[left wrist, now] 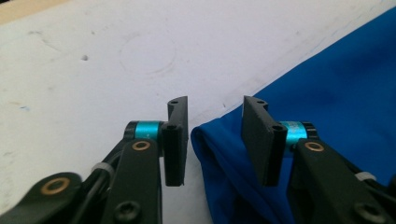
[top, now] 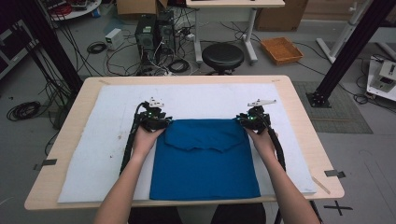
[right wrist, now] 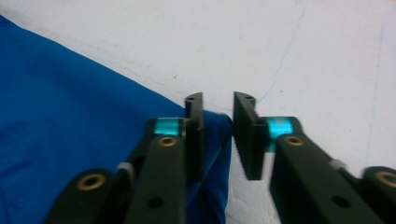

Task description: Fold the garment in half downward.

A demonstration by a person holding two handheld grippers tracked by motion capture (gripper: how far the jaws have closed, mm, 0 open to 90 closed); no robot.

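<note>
Both grippers, left (top: 161, 122) and right (top: 243, 118), stood part-open at the far corners of a folded blue cloth (top: 205, 161), apparently letting go to leave the fold lying flat on the white mat (top: 102, 140).

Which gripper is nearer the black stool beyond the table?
Right. The right gripper sits at the blue cloth's far right corner, closer beneath the stool; the left gripper is at the far left corner, farther off.
</note>
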